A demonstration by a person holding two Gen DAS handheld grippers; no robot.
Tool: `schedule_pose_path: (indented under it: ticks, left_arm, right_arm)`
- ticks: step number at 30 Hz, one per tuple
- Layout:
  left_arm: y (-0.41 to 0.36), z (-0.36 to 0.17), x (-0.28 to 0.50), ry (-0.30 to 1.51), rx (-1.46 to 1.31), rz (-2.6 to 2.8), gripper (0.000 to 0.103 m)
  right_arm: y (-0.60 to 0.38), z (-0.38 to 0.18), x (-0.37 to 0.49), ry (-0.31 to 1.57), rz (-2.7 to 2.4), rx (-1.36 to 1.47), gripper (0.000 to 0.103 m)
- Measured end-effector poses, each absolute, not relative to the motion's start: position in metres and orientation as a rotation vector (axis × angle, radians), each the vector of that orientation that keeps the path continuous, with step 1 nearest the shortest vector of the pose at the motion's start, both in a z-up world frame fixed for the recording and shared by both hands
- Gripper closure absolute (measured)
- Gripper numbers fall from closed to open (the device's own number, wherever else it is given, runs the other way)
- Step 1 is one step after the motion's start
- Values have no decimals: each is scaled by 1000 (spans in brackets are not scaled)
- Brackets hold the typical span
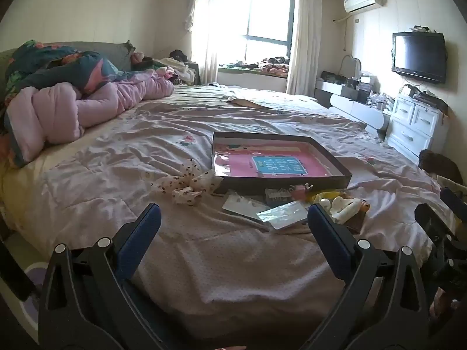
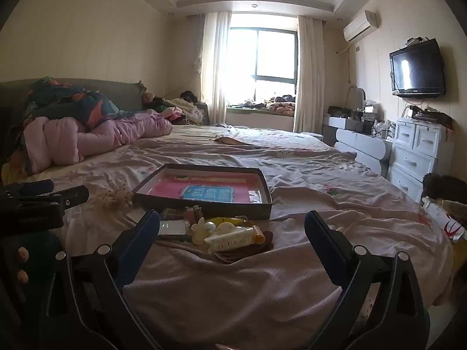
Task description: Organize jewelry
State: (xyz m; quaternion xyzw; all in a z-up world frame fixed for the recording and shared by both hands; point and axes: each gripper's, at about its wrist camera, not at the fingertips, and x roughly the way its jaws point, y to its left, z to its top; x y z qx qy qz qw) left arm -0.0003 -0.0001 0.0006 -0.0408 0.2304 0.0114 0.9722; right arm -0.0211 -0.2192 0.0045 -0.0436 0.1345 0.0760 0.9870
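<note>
Bedroom scene, wide bed with wrinkled pale-pink sheet [image 1: 204, 256] filling most of both views. Shallow dark cardboard box lid/tray [image 1: 329, 160] w/ pink card and blue label inside sits on sheet, centre-right in left wrist view, centre in right wrist view [image 2: 264, 186].

Left gripper [image 1: 233, 218], black frame w/ blue pads, bottom of left wrist frame: jaws wide apart, nothing between them, only bare sheet. It also shows at left edge of right wrist view. Right gripper [image 2: 232, 224], same build, bottom of right wrist frame: jaws wide apart too, gripping nothing; the accessory pile lies on the sheet beyond the tips, seen in the gap between them.

Task stuff = small heap of hair/jewelry bits just in front of tray's near edge: cream plastic claw clip [image 2: 230, 240] w/ pearl-like bead piece touching it, yellow item behind, brown flat piece under. In left wrist view the same heap [image 1: 344, 207] sits lower right, partly behind right-hand finger. Clear plastic packet [image 1: 283, 215] and white flat card [image 1: 242, 204] lie beside heap, centre frame. Cream spotted fabric bow/scrunchie [image 1: 186, 183] touching tray's near-left corner.

Rolled pink quilt [image 1: 87, 108] w/ dark floral blanket on top, upper left. Bright window w/ pale curtains [image 2: 262, 64] top centre. Wall-mounted black TV [image 2: 417, 70] upper right, white drawer unit [image 2: 417, 148] below it, AC unit above.
</note>
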Motion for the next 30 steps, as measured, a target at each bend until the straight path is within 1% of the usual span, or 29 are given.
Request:
schedule_pose_path:
  ticks: [7,30]
  left_arm:
    - [-1,1,0,471,-82,15,11]
    - [1,-2,1,469,-87,16,11]
  right_arm:
    - [-219,4,-20,303,154,-71,6]
    - [-221,9,-20,287,157,-68,6]
